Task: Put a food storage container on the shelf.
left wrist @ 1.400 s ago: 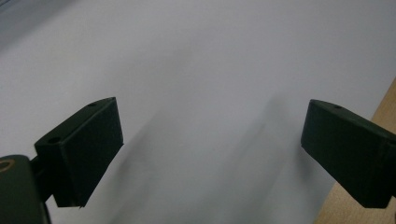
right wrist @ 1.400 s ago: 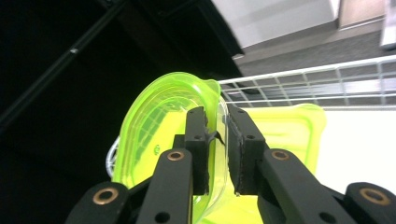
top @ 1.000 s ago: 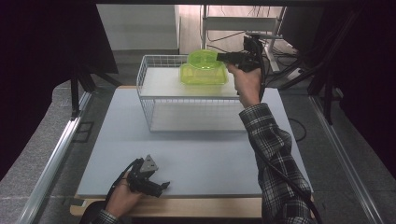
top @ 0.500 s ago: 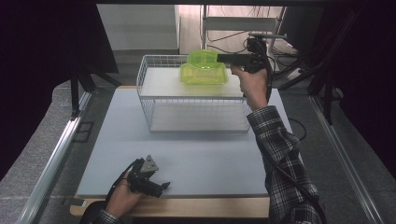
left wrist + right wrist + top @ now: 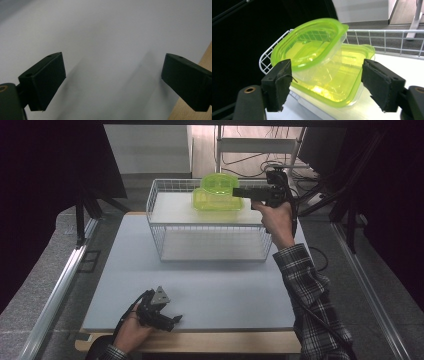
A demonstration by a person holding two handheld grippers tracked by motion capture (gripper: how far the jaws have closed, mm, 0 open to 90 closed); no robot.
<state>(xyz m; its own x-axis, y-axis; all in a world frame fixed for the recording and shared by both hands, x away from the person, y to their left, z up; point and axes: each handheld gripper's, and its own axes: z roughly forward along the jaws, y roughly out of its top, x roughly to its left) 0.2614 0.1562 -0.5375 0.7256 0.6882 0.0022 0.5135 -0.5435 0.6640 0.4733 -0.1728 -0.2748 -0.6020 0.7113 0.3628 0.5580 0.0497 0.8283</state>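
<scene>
Hovering wide open beside two thin, light, probably slippery green plastic containers (image 5: pixel 322 65) in the wire basket (image 5: pixel 165 232), right tool (image 5: pixel 325 86) should pinch a stiff rim; left tool (image 5: pixel 112 83) idle, open over the table (image 5: pixel 225 290).

Black-and-white plaid sleeve (image 5: pixel 312 290); black grippers, 2 blocky jaws each, trailing black cable.

The high view looks down on the table (image 5: pixel 210 290); the right gripper view faces the basket (image 5: pixel 372 35) closely, both sharing it.
</scene>
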